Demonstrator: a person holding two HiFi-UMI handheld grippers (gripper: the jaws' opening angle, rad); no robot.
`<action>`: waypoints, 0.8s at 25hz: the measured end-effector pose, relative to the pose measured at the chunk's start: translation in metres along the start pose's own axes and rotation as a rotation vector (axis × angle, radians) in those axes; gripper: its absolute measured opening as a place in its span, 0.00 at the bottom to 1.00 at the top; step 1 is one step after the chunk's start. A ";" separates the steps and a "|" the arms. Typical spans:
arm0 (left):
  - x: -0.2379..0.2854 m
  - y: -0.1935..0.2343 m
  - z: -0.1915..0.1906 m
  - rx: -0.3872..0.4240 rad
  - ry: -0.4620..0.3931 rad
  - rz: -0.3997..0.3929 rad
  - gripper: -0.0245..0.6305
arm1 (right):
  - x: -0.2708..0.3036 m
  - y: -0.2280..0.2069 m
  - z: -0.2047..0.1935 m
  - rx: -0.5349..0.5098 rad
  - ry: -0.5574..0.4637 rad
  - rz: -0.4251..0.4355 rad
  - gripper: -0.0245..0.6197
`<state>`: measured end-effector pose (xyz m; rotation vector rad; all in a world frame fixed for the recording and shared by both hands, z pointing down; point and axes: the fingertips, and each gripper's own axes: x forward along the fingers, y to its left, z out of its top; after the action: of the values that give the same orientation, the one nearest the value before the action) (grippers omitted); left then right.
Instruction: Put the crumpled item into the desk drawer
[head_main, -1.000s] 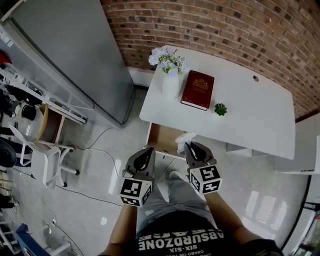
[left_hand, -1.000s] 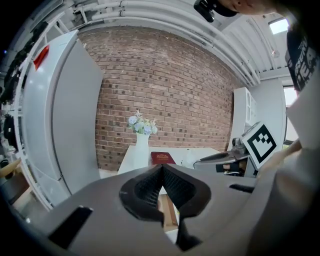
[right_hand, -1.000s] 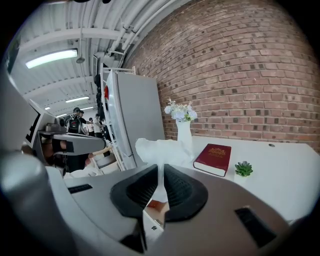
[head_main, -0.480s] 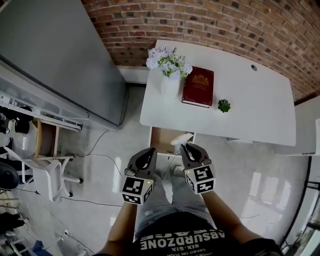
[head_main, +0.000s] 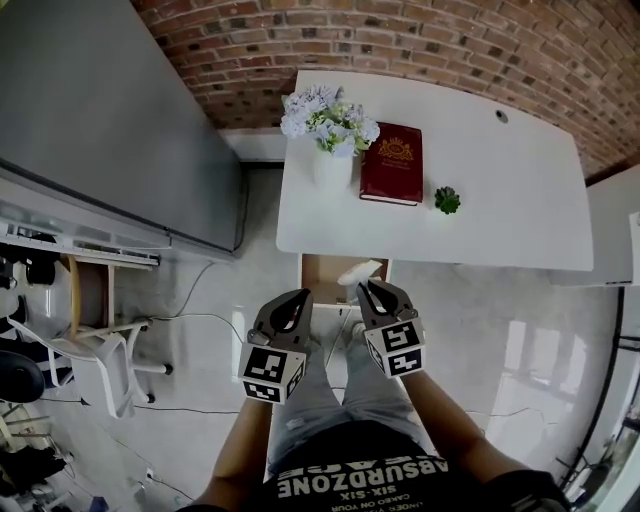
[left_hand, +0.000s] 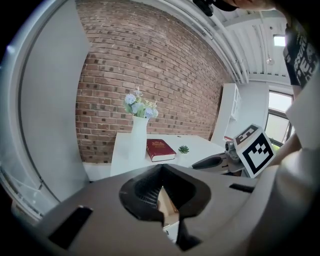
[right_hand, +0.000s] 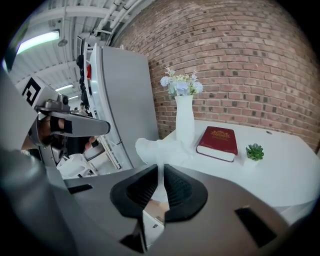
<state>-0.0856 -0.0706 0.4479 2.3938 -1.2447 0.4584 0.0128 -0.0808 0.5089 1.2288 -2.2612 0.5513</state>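
A crumpled white item (head_main: 360, 272) sticks out of my right gripper (head_main: 371, 291), whose jaws are shut on it. In the right gripper view the crumpled item (right_hand: 159, 149) bulges above the pinched jaws of the right gripper (right_hand: 161, 170). It hangs over the front right corner of the open desk drawer (head_main: 322, 276), whose wooden inside shows under the white desk (head_main: 490, 225). My left gripper (head_main: 297, 302) is beside it, just in front of the drawer, shut and empty. The left gripper view shows the left gripper (left_hand: 161, 174) with the drawer (left_hand: 168, 204) below the jaws.
On the desk stand a white vase of flowers (head_main: 328, 140), a red book (head_main: 392, 163) and a small green plant (head_main: 447, 200). A grey cabinet (head_main: 110, 120) stands left of the desk, with a white chair (head_main: 95, 345) and cables on the floor.
Both grippers and the crumpled item have come closer to the open drawer's front. The right grip on the item is unchanged.
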 end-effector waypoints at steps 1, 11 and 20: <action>0.002 0.001 0.001 0.000 0.000 -0.005 0.05 | 0.002 -0.001 -0.002 0.002 0.006 -0.003 0.09; 0.011 0.006 -0.005 0.001 0.014 -0.028 0.04 | 0.020 -0.003 -0.018 0.000 0.053 -0.012 0.09; 0.006 0.013 -0.016 -0.023 0.013 -0.008 0.05 | 0.032 0.007 -0.033 -0.049 0.101 0.004 0.09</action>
<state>-0.0952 -0.0739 0.4670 2.3718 -1.2285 0.4540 0.0000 -0.0799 0.5534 1.1470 -2.1806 0.5444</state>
